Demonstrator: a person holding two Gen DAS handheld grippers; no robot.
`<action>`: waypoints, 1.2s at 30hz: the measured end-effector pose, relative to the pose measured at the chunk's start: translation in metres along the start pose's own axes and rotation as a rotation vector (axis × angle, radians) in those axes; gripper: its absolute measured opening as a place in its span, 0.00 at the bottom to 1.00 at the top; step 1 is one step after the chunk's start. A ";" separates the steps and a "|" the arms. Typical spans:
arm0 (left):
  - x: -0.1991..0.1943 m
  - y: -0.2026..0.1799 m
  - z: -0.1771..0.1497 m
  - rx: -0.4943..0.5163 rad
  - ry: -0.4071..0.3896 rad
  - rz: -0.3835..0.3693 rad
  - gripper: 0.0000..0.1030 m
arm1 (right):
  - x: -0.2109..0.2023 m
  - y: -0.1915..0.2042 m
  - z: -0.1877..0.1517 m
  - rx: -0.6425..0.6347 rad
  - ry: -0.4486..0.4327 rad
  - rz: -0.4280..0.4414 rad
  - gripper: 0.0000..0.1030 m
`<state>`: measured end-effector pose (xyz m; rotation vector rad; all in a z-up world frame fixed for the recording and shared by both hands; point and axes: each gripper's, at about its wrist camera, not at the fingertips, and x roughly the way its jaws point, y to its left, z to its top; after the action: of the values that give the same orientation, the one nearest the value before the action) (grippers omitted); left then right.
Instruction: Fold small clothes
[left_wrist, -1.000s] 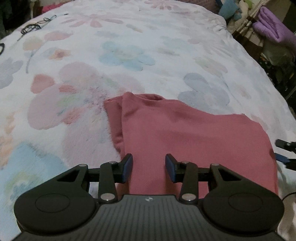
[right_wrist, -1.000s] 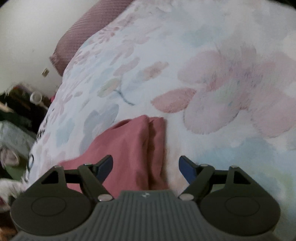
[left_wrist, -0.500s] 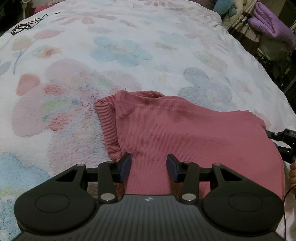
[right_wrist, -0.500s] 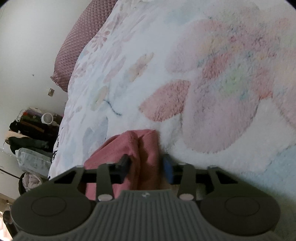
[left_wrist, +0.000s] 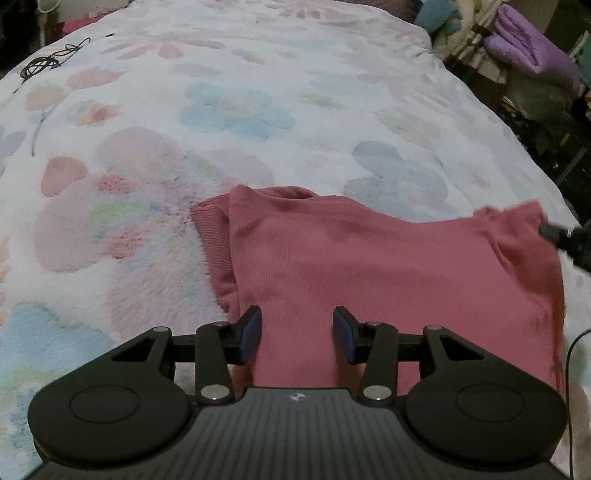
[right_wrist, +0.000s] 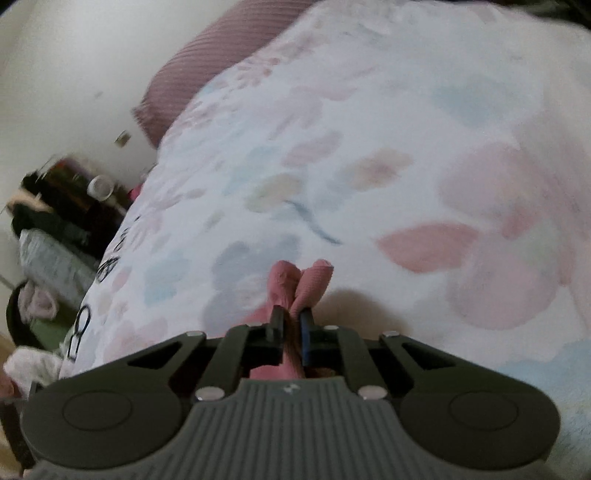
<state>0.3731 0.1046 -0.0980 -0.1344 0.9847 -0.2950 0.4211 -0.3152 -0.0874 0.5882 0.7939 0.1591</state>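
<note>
A small pink ribbed garment (left_wrist: 369, 266) lies on the floral bedspread (left_wrist: 229, 110), one sleeve folded under at its left side. My left gripper (left_wrist: 297, 334) is open, its blue pads either side of the garment's near edge, low over the cloth. My right gripper (right_wrist: 291, 326) is shut on a bunched corner of the garment (right_wrist: 304, 282) and holds it lifted off the bed. In the left wrist view the right gripper's tip (left_wrist: 561, 236) shows at the far right, with that corner raised.
A black cable (left_wrist: 44, 64) lies at the bed's far left. A mauve pillow (right_wrist: 221, 66) sits at the head of the bed by the wall. Purple bedding (left_wrist: 532, 55) and clutter stand past the right edge. Clothes piles (right_wrist: 55, 240) lie beside the bed.
My right gripper closed on the garment's corner and lifted it off the bed. The left gripper stayed open and moved slightly nearer over the near edge.
</note>
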 end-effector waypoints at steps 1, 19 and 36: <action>-0.004 0.002 -0.001 -0.004 -0.004 -0.002 0.51 | -0.003 0.015 0.001 -0.021 0.006 0.006 0.03; -0.046 0.067 -0.007 -0.136 -0.102 -0.087 0.51 | 0.099 0.248 -0.055 -0.192 0.196 0.074 0.03; -0.047 0.084 -0.018 -0.159 -0.067 -0.045 0.51 | 0.184 0.271 -0.106 -0.245 0.361 0.041 0.30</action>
<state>0.3491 0.1990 -0.0909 -0.3095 0.9390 -0.2517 0.4965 0.0202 -0.1109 0.3462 1.0928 0.4023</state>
